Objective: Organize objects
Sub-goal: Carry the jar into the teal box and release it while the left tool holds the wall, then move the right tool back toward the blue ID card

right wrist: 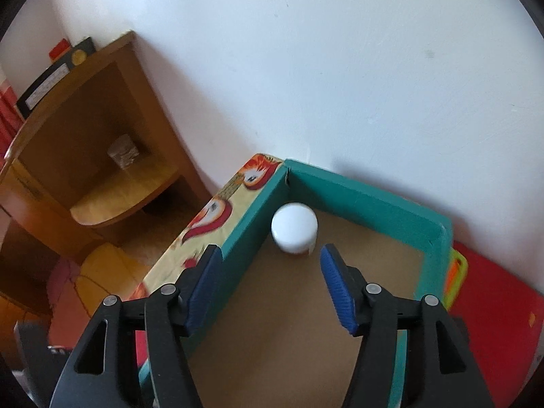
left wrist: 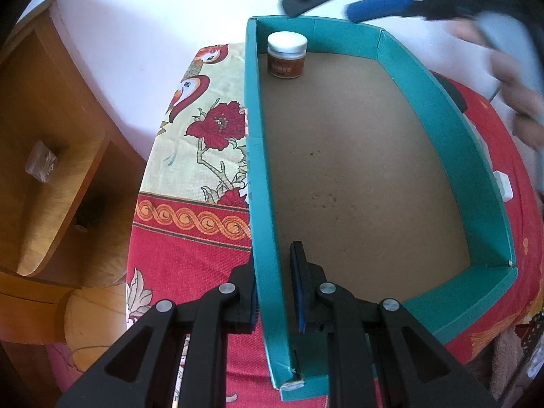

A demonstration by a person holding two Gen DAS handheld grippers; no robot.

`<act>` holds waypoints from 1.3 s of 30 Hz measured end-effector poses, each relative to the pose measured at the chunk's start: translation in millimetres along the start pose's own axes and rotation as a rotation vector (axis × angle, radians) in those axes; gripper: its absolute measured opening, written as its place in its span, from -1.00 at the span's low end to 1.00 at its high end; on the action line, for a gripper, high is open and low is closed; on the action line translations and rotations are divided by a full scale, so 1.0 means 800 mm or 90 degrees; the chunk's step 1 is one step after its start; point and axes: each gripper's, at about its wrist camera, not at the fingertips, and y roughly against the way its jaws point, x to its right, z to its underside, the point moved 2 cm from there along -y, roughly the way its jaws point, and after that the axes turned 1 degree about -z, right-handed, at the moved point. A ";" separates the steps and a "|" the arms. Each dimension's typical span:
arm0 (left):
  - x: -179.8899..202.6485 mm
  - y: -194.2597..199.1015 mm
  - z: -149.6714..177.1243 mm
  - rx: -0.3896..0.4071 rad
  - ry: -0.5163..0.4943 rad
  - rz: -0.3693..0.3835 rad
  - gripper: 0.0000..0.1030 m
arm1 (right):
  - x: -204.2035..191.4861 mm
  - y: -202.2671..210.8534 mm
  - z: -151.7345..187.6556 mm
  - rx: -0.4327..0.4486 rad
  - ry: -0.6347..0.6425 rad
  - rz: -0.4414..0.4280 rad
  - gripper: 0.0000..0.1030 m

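Left gripper (left wrist: pixel 274 292): fingers clenched on the left wall of the teal box (left wrist: pixel 254 156), one pad inside, one outside. Right gripper (right wrist: pixel 270 284): fingers released, nothing between them, above the box. Small white-lidded jar (right wrist: pixel 294 233) stands in the box's far left corner. Box sits on a tabletop under a red floral cloth (left wrist: pixel 190 248). White wall (right wrist: pixel 340 68) behind; wooden shelf unit (right wrist: pixel 102 142) at left.

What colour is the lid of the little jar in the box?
White; the jar lid shows best in the right wrist view.
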 end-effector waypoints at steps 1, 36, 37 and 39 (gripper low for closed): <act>0.001 0.000 0.001 0.001 0.000 0.001 -0.74 | 0.000 0.011 0.006 0.004 0.001 -0.001 0.20; 0.004 -0.016 0.000 -0.002 0.032 -0.026 -0.74 | 0.175 0.140 0.239 0.008 -0.236 0.171 0.20; 0.004 -0.017 0.000 -0.002 0.031 -0.026 -0.74 | 0.176 0.137 0.239 0.004 -0.241 0.166 0.20; 0.004 -0.018 -0.002 -0.002 0.029 -0.026 -0.74 | 0.178 0.130 0.235 0.004 -0.242 0.163 0.20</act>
